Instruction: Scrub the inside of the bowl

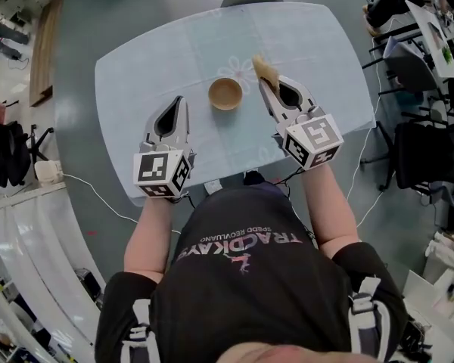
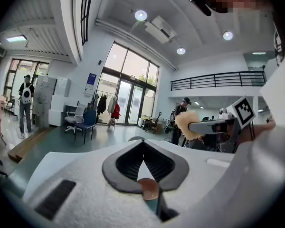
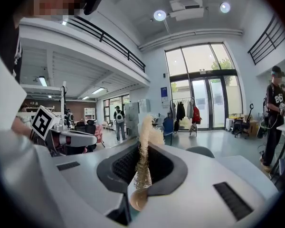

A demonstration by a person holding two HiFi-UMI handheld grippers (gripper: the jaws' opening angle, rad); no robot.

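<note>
Wooden bowl (image 1: 225, 94) stands upright at centre frame on the pale blue table (image 1: 136, 74), between your grippers. Your right gripper (image 1: 265, 86), just right of it, pinches a tan fibrous scrubber (image 1: 265, 69). Your left gripper (image 1: 180, 101) has its jaws pressed together, nothing between them. The shirt (image 1: 238, 278) print is upside down and reads roughly "TRACKDAYS"; the smaller line is illegible. Your body hides the table's near edge.

bowl (image 1: 225, 94) tan-brown | tbl (image 1: 136, 74) pale blue | scrub pad (image 1: 265, 69) straw-beige, 1 o'clock of bowl | left gripper (image 1: 180, 100) at 9, right gripper (image 1: 268, 83) at 2: white, blk jaw pads, b/w square-marker cubes | shirt (image 1: 242, 293) blk, pink print | floor (image 1: 83, 21) grey-green
</note>
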